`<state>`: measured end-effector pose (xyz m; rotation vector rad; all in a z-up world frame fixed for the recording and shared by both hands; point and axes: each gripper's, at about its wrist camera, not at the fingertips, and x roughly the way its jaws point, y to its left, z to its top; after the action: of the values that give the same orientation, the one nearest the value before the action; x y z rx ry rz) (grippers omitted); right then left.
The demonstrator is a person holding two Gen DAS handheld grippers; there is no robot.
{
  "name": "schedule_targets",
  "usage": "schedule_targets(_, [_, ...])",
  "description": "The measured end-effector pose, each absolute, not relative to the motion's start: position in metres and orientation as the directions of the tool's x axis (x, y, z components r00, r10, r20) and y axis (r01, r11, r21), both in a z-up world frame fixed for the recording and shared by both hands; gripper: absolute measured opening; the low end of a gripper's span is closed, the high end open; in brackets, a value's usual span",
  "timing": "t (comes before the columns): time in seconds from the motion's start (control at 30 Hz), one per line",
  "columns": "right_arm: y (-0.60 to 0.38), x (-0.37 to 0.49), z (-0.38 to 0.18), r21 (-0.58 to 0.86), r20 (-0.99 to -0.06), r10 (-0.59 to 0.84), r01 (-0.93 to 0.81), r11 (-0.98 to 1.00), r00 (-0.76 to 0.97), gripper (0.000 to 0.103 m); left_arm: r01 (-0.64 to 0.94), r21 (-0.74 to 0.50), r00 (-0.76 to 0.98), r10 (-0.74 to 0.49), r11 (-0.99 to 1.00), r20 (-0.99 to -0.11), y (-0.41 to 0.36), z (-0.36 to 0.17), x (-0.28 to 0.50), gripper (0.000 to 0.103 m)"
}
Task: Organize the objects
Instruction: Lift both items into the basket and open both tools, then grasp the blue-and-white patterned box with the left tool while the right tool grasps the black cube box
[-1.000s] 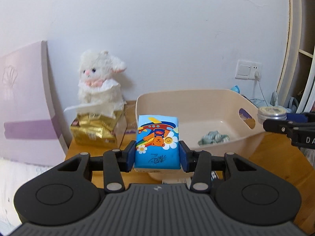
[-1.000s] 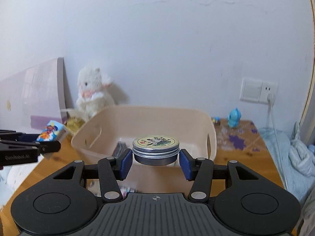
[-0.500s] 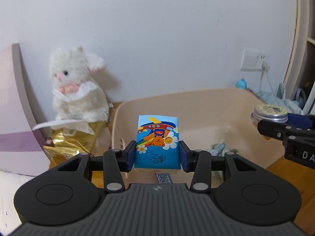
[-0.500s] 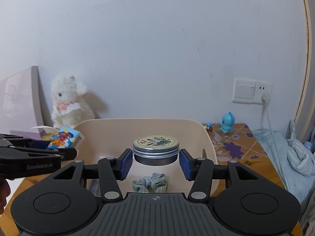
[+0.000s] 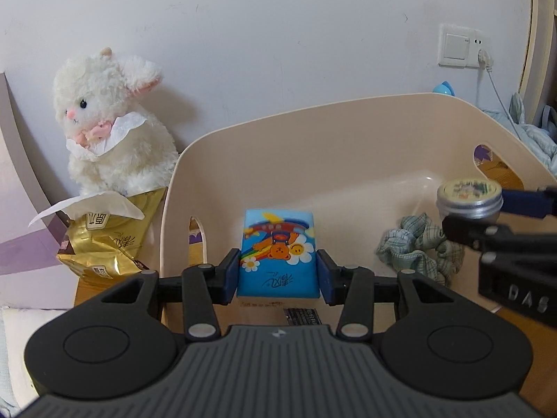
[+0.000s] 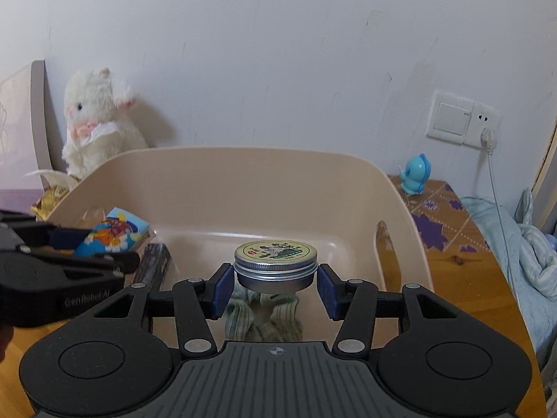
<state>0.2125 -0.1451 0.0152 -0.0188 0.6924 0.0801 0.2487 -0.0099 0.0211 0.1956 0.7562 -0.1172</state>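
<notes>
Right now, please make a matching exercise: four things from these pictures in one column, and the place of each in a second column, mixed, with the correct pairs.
Things:
1. tissue pack
2. metal tin
3. checked scrunchie
4. white plush rabbit

Places:
A. sitting on the gold bag
B. in the right claw
C. lying in the beige basket
D. in the left claw

Pairs: 1-D, 2-B, 3-C, 4-A

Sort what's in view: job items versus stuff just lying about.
Job items:
tissue pack in left hand-held gripper
tin in right hand-held gripper
beige bin
scrunchie

Lying about:
plush bunny
gold bag
blue figurine
</notes>
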Motion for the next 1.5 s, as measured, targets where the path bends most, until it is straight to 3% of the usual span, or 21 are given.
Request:
schedule_targets(0.07, [-0.146, 0.210, 0.018, 0.010, -0.636, 0.067, -0.079, 0.997, 0.769, 0.050, 0.174, 0.116, 0.720, -0.046, 0.978, -0.692, -0.008, 0.025, 0.248, 0.048])
schedule_targets(0.1, [-0.147, 0.207, 0.020, 0.008, -0.631, 0.065, -0.077, 0.997, 0.773, 0.058, 0.172, 0.116, 0.723, -0.045, 0.978, -0.690, -0.009, 0.027, 0.247, 0.049])
schedule_targets(0.13, [-0.148, 0.205, 0.024, 0.004, -0.626, 0.064, -0.079, 0.997, 0.777, 0.058, 0.170, 0.119, 0.726, -0.043, 0.978, -0.686, -0.009, 0.030, 0.245, 0.051])
schedule_targets(0.2, [-0.150, 0.199, 0.031, 0.004, -0.614, 0.062, -0.076, 0.997, 0.787, 0.064, 0.163, 0.126, 0.738, -0.036, 0.979, -0.673, -0.009, 0.036, 0.241, 0.075])
schedule_targets(0.4, [-0.161, 0.178, 0.048, 0.029, -0.581, 0.067, -0.062, 0.998, 0.811, 0.089, 0.154, 0.125, 0.768, -0.039, 0.980, -0.639, -0.006, 0.055, 0.219, 0.079])
schedule_targets(0.6, [-0.161, 0.153, 0.055, 0.019, -0.570, 0.077, -0.081, 0.997, 0.818, 0.097, 0.137, 0.122, 0.773, -0.029, 0.983, -0.633, 0.009, 0.060, 0.195, 0.085])
schedule_targets(0.97, [-0.154, 0.119, 0.035, 0.016, -0.613, 0.118, -0.137, 0.990, 0.781, 0.100, 0.115, 0.127, 0.770, -0.007, 0.985, -0.638, 0.035, 0.053, 0.148, 0.087])
schedule_targets(1.5, [-0.148, 0.111, -0.017, 0.024, -0.713, 0.140, -0.176, 0.984, 0.687, 0.100, 0.136, 0.095, 0.698, -0.028, 0.986, -0.716, 0.033, 0.002, 0.127, 0.088])
